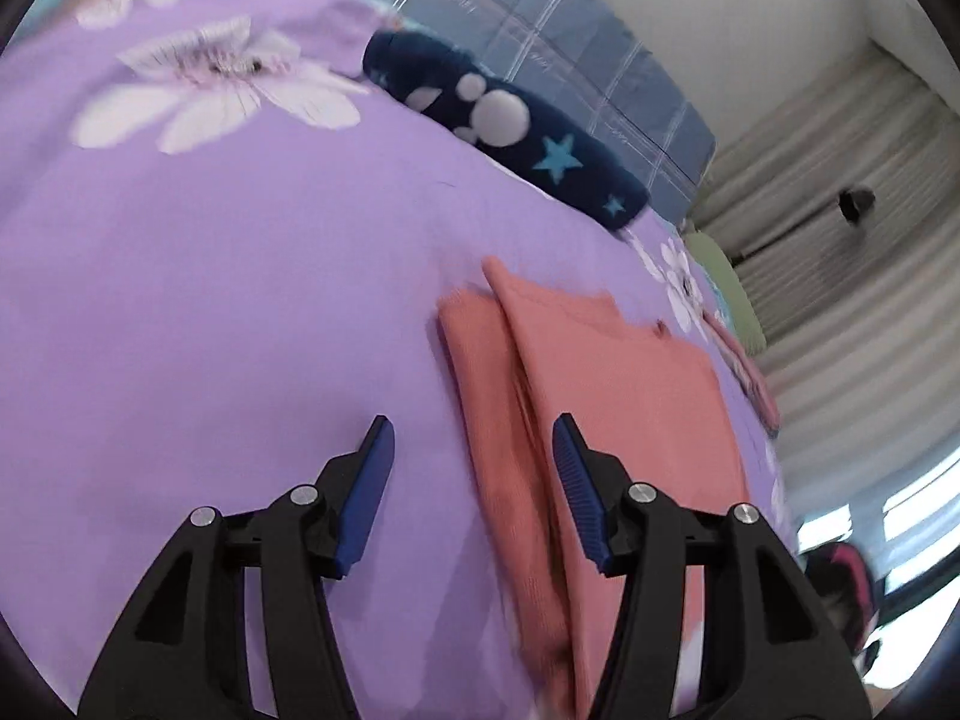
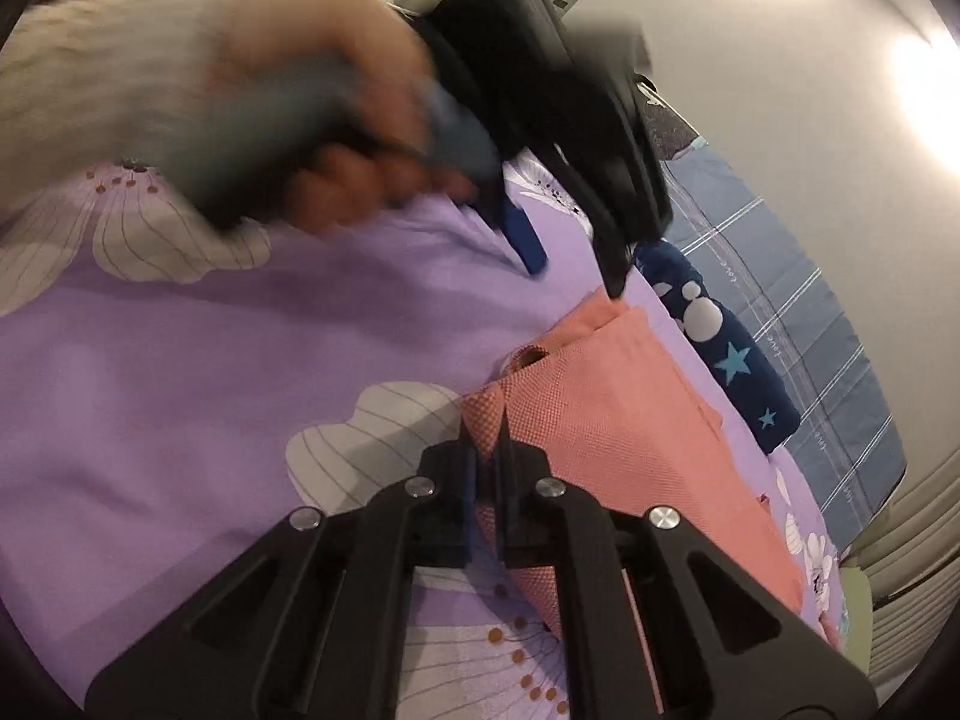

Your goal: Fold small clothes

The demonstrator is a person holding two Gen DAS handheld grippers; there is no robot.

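On a purple flowered sheet [image 1: 240,276] lies a coral garment [image 1: 624,384], partly folded, with a navy starred cloth [image 1: 510,138] lying beyond it near a blue checked blanket [image 1: 576,42]. Right gripper [image 2: 487,420] is clamped tight on the garment's near corner, fabric pinched between its pads. Left gripper [image 1: 474,444] stands about half open with nothing in it (one finger over the coral fabric, one over bare sheet), its hand [image 2: 336,180] blurred in the right wrist view

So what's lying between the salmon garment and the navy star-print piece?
Only bare purple floral bedsheet, in both wrist views: the salmon garment and the navy star-print piece lie apart, nothing between them.
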